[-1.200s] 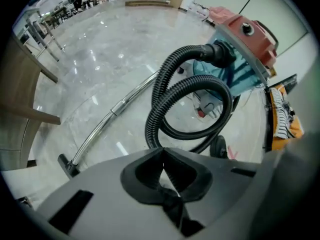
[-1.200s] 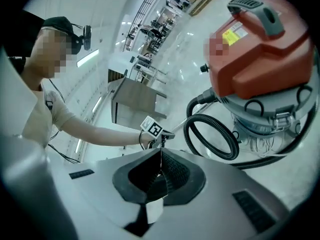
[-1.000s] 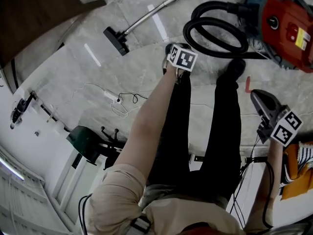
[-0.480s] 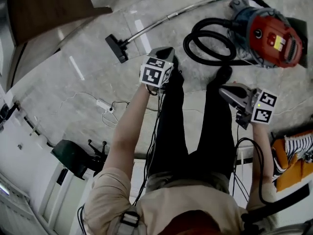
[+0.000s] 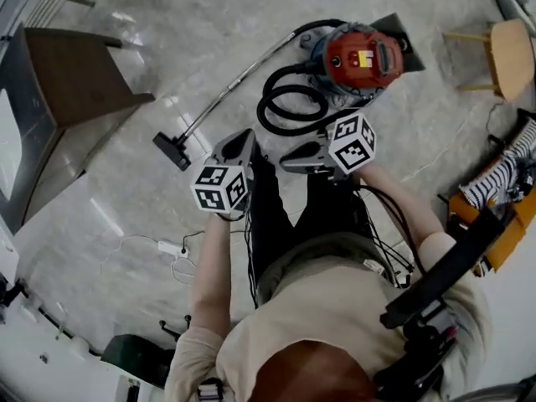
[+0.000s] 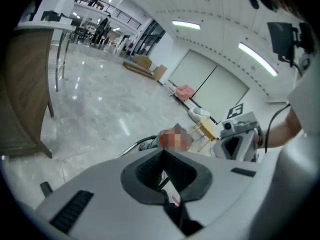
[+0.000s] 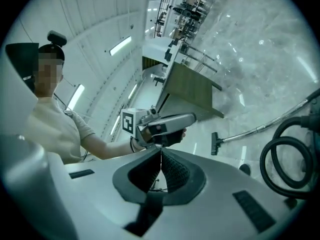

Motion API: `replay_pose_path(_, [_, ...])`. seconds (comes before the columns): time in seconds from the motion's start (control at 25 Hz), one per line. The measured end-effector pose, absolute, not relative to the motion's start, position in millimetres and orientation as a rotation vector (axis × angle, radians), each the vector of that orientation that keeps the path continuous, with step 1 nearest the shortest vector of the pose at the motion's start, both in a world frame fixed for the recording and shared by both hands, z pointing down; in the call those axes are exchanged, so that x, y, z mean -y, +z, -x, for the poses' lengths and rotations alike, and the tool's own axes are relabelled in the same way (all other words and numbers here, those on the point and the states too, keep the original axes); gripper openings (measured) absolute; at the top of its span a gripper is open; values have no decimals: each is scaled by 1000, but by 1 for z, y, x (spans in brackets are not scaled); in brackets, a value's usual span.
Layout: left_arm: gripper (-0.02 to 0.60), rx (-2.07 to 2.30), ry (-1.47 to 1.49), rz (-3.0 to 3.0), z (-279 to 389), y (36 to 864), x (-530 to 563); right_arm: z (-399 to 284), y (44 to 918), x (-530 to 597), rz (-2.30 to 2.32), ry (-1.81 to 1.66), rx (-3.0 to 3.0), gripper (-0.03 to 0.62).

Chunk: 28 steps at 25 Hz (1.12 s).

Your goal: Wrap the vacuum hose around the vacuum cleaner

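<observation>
Hose [image 5: 289, 111]: black, in loose loops on the floor, against the vacuum cleaner's left side.
Vacuum cleaner [image 5: 360, 57]: red and round, standing on the pale marble floor [image 5: 167, 40].
Left tool [image 5: 244, 136]: jaws closed together, empty, held in the air apart from the vacuum cleaner.
Right tool [image 5: 286, 159]: jaws closed together, empty, just beside the left tool.
Desk [image 5: 75, 82]: wooden, well left of the vacuum cleaner.

Beige short-sleeved shirt [image 5: 335, 308], black trousers [image 5: 280, 220], black trailing cables [image 5: 390, 218], grey left tongs [image 5: 245, 134] and right tongs [image 5: 285, 162], black-and-white marker cubes [image 5: 222, 188]
</observation>
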<state>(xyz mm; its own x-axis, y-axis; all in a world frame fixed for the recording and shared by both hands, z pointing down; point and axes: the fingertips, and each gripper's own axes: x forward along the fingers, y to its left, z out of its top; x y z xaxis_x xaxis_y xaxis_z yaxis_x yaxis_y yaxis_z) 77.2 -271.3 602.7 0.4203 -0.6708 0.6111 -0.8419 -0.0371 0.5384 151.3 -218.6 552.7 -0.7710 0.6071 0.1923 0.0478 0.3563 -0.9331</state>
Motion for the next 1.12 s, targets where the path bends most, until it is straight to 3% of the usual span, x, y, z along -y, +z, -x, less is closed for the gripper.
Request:
replay_pose_path(0.36, [5, 1496, 430, -2125, -21, 429, 266, -121, 449, 220, 553, 1384, 2212, 5])
replay_pose_path(0.6, [5, 1584, 296, -2177, 11, 356, 244, -94, 395, 210, 531, 1277, 2323, 5])
replay_pose_path(0.92, [5, 1456, 285, -2278, -25, 312, 218, -95, 337, 212, 470, 1208, 2475, 5])
replay_pose_path(1.12, [5, 1632, 229, -2280, -30, 271, 217, -103, 315, 204, 463, 1226, 2541, 5])
